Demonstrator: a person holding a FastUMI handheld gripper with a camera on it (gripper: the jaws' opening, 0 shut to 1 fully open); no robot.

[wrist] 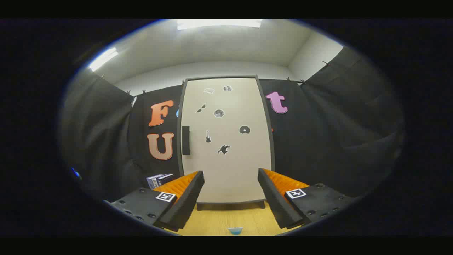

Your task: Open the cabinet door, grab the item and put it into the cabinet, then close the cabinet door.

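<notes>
The cabinet [226, 141] stands upright on a wooden counter [212, 223], straight ahead of the hand-held gripper [230, 196] and beyond its fingertips. Its pale door [240, 170] faces the camera and looks fully closed, sitting flush inside a dark frame. A dark vertical handle [185, 140] is fixed at the door's left edge, about halfway up. Several small dark stickers are scattered across the upper half of the door.

The hand-held gripper is spread wide and grips nothing; its two fingers point toward the bottom of the cabinet, one to each side of the door's lower part, well short of touching it.

To the left of the cabinet, near its base, sits a small stack of boxes [159, 179] against the black cloth wall; this may be the item to be stored, though that is a guess. On the counter in front of the cabinet, nearer than the fingertips, a small light-blue object [235, 230] peeks into view; what it is cannot be told.

Judging from this, the task is at its start: the door is not yet opened, nothing is grasped, and placing and closing remain.
</notes>
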